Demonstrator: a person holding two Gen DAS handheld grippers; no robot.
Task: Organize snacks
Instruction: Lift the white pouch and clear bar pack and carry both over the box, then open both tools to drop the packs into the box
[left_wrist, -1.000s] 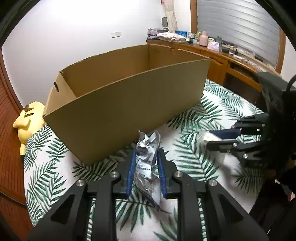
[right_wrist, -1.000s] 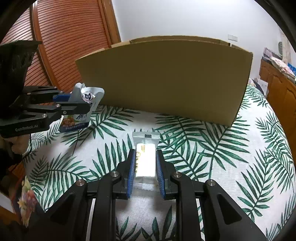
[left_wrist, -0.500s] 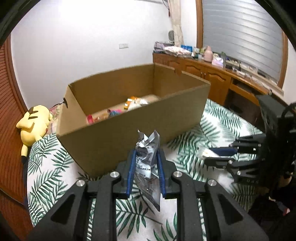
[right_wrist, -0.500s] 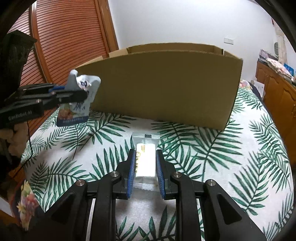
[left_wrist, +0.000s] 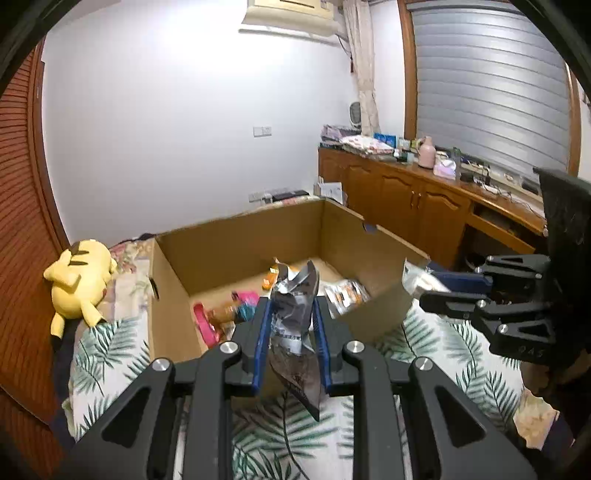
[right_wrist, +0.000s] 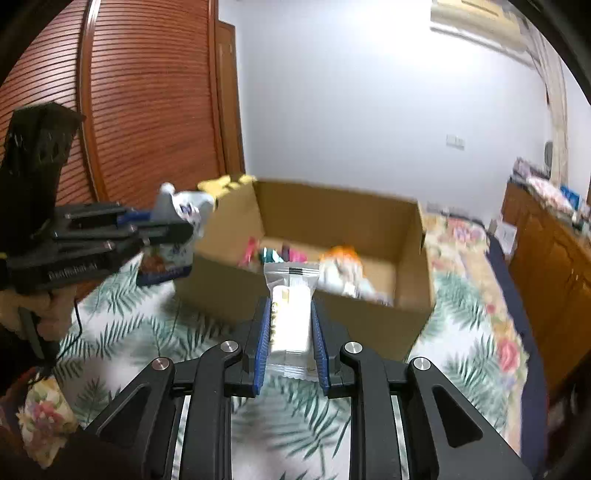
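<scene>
White walls, a slatted wooden door and a long wooden cabinet enclose the room, and a bed with a palm-leaf printed cover (left_wrist: 110, 354) carries everything.

Starting from the left hand-held gripper (left_wrist: 290, 343): its blue-padded jaws are clenched on a crumpled silver foil snack pouch (left_wrist: 293, 317), held upright by its middle so that the lower end hangs free below the jaws. In the right wrist view this same gripper appears at 9 o'clock, raised beside the near left corner of the box.

The right hand-held gripper (right_wrist: 290, 336) is also clenched, grasping a clear-wrapped pale snack bar (right_wrist: 290, 317) along its long sides, with the sealed end pointing forward. This hold keeps the bar straight and, I judge, lets it drop flat when the jaws open.

Further out, at 12 o'clock in both views, stands the open brown cardboard box (right_wrist: 369, 317). Several colourful snack packets (left_wrist: 240, 314) lie already on its bottom, so the box is clearly the collecting place. Both snacks are carried high, about at the level of the box rim, I think in order to pass over the near wall; neither is inside yet.

At 9 o'clock in the left wrist view a yellow plush toy (left_wrist: 79, 280) lies at the bed's edge, well apart from the work.
</scene>
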